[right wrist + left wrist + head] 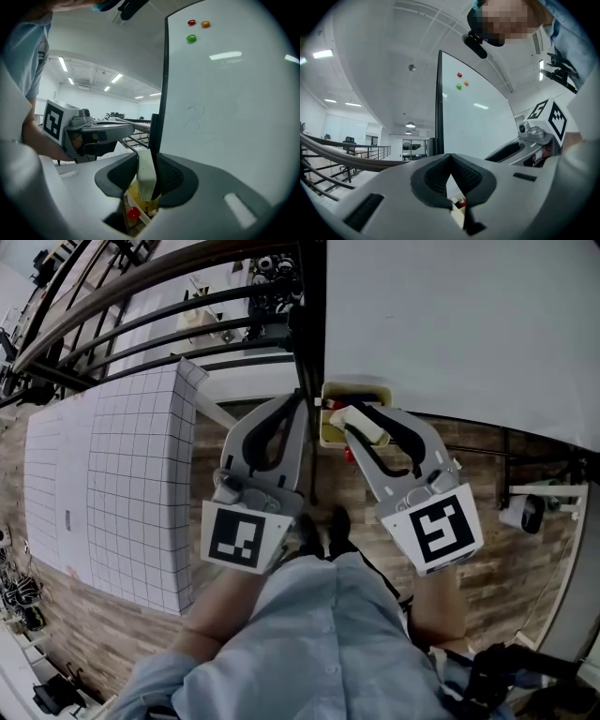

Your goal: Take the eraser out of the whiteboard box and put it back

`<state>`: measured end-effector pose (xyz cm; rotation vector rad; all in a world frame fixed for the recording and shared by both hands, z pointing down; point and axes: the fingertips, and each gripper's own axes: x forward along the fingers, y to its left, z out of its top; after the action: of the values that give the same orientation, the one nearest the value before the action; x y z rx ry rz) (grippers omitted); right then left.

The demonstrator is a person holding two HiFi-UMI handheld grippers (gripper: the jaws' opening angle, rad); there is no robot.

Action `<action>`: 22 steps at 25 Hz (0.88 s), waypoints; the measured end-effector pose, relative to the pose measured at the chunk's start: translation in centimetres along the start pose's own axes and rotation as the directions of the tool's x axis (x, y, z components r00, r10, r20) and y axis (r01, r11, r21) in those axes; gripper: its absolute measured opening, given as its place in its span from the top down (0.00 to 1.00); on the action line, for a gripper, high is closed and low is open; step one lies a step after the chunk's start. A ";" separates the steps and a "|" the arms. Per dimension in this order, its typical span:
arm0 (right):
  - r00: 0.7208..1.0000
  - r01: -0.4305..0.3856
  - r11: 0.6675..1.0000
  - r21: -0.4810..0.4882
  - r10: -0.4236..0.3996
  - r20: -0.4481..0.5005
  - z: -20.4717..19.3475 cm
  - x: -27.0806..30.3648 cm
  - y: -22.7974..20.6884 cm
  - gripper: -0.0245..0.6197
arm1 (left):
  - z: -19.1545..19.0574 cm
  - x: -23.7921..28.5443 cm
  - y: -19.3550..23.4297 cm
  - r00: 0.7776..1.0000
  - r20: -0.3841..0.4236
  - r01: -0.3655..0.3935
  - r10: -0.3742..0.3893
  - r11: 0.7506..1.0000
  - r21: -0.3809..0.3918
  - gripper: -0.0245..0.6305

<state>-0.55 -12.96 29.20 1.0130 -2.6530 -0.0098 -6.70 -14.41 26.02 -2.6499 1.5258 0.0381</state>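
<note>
**Jaws on eraser, over box**

Right gripper [356,415] jaws are clamped on the eraser [146,174], just above the yellow box [327,435] at the whiteboard [450,324] edge. Left gripper [450,164] jaws are together, empty. Lower straight, clear the rim, release once inside.

Person wore a light blue shirt [319,643] and dark shoes [323,526]. Left gripper [299,397] and right gripper [352,418]: grey shells, black ribbed pads [171,176], white cubes [239,535] bearing black square markers.
</note>
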 end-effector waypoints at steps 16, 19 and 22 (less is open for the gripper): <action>0.999 -0.016 1.000 -0.009 0.015 -0.028 -0.4 -0.4 1.3 0.77 | 0.0 0.3 -0.3 0.999 0.016 0.032 -0.032 0.999 -0.022 0.96; 0.999 -0.024 1.000 -0.013 0.023 -0.042 -0.7 -0.3 1.7 0.77 | 0.0 0.2 -0.2 0.999 0.020 0.032 -0.031 0.999 -0.023 0.96; 0.998 -0.023 1.000 -0.013 0.022 -0.061 -1.4 -0.1 1.7 0.77 | 0.0 0.1 -0.4 0.999 0.023 0.034 -0.033 0.999 -0.027 0.96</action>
<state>-1.21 -11.51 30.68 0.9641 -2.6054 0.0076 -6.33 -14.34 26.00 -2.6860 1.4848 0.0869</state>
